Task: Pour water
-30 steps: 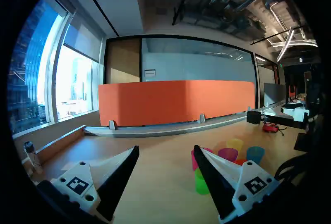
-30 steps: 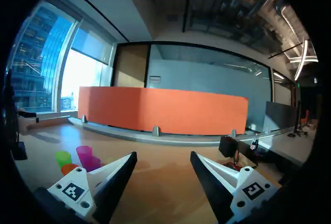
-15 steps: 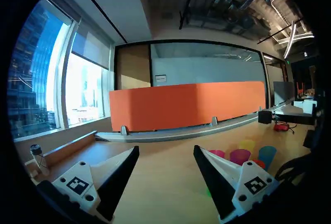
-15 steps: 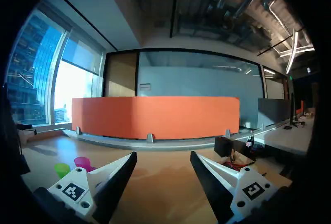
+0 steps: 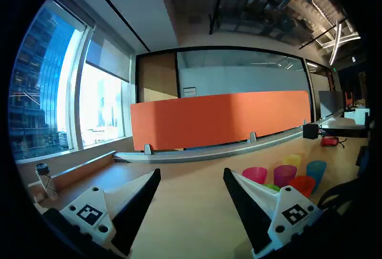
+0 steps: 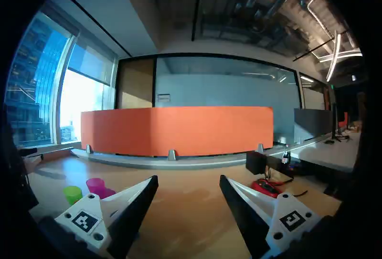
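Note:
Several plastic cups stand in a cluster on the wooden table at the right of the left gripper view: a pink cup [image 5: 254, 174], a purple cup [image 5: 285, 175], a yellow cup [image 5: 291, 160], a blue cup [image 5: 316, 170], an orange cup [image 5: 302, 185] and a green cup [image 5: 271, 187] partly behind my finger. My left gripper [image 5: 191, 181] is open, held low over the table, left of the cups. In the right gripper view a green cup [image 6: 72, 194] and a pink cup [image 6: 96, 186] sit at the lower left. My right gripper [image 6: 188, 187] is open and holds nothing.
An orange divider panel [image 5: 219, 118] runs across the back of the table [image 5: 191, 211]. A black box [image 6: 255, 162], a red object [image 6: 265, 186] with cables and a small bottle [image 6: 285, 156] lie at the right. Windows line the left wall.
Both grippers' views shifted slightly; in the left gripper view the cups moved up and right and more of them show. In the right gripper view the red object came into sight.

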A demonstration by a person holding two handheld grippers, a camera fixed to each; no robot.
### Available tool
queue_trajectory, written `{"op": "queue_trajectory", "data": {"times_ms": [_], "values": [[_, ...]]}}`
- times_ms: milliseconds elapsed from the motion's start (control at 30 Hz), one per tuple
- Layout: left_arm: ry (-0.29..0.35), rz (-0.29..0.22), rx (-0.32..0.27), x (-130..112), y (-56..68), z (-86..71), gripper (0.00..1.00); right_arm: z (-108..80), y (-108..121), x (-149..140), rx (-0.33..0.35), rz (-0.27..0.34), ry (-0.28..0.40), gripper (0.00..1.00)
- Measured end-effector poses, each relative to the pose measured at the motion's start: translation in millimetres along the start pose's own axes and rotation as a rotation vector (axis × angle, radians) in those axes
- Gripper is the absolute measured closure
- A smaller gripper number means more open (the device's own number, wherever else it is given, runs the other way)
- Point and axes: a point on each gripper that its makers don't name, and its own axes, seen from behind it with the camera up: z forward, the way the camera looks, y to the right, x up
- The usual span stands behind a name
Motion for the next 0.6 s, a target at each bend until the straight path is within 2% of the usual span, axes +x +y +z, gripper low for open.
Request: {"op": "queue_trajectory", "data": {"times_ms": [600], "values": [[-0.003, -0.052, 0.007, -24, -23.2, -0.5, 0.02, -4.8, -3, 0, -0.012, 0.036, 0.004, 0.01]]}}
